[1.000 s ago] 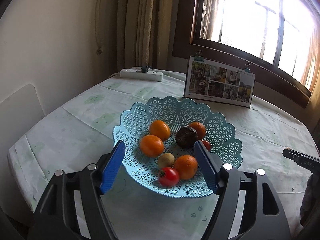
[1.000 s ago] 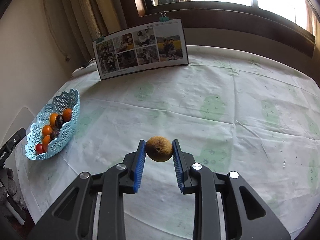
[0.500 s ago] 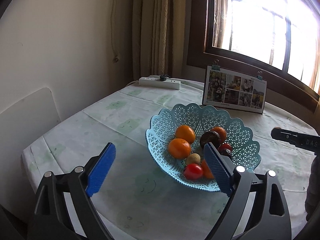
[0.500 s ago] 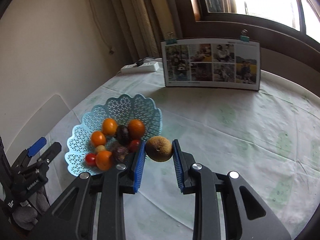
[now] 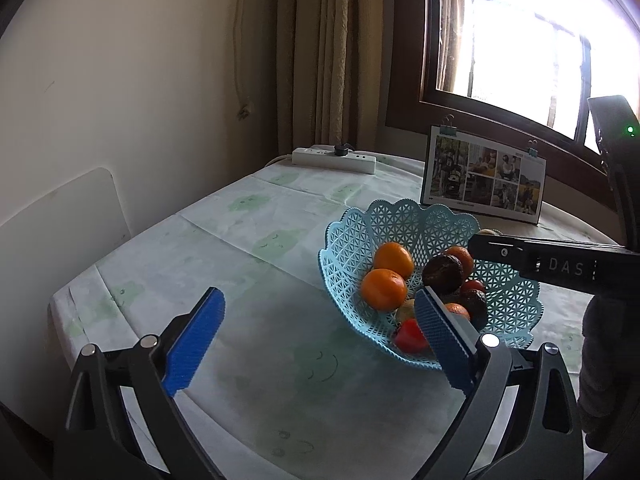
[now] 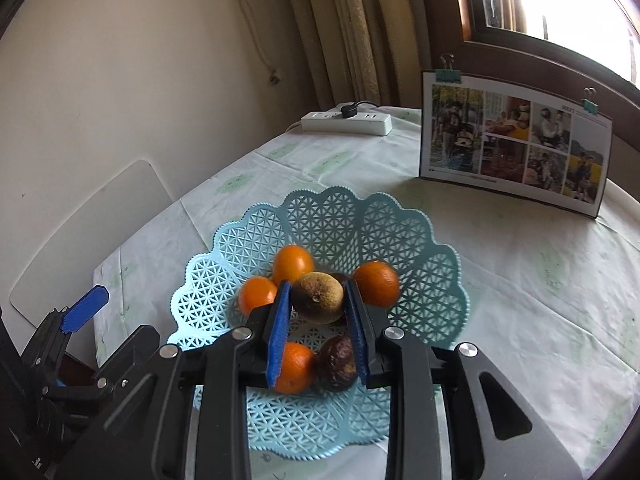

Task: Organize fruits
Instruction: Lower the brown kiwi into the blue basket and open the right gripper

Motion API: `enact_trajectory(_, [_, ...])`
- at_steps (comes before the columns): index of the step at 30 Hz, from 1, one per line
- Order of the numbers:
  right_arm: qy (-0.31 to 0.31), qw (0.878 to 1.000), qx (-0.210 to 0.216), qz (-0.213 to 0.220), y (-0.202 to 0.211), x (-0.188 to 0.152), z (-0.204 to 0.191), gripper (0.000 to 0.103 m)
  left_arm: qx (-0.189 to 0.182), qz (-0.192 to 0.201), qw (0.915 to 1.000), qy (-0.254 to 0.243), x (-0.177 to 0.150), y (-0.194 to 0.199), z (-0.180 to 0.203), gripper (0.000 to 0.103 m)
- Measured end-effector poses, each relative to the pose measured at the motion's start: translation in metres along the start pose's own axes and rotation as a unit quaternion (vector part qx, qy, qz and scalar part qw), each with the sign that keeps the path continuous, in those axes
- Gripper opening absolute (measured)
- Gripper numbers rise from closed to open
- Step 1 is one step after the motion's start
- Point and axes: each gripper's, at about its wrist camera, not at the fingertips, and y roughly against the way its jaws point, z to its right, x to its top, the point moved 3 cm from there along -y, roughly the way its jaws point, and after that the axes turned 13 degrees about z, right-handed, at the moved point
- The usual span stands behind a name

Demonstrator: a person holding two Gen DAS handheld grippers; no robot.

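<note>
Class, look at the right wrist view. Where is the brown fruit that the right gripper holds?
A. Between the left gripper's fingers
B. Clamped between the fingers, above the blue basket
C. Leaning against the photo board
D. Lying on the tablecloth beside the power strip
B: the brown fruit sits pinched between the right gripper fingers, with the blue basket and its oranges directly behind and below it.

The left wrist view looks low across the table at the basket [image 5: 348, 236] from its near-left side. The right wrist view looks down from just above it. Both share the basket and photo board [image 6: 516, 140].
</note>
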Motion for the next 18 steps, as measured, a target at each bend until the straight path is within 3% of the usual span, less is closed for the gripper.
enact_trajectory(18, [-0.005, 1.000, 0.001, -0.011, -0.011, -0.003, -0.003, 0.028, 0.002, -0.002, 1.0000, 0.001, 0.001, -0.004, -0.001, 0.098])
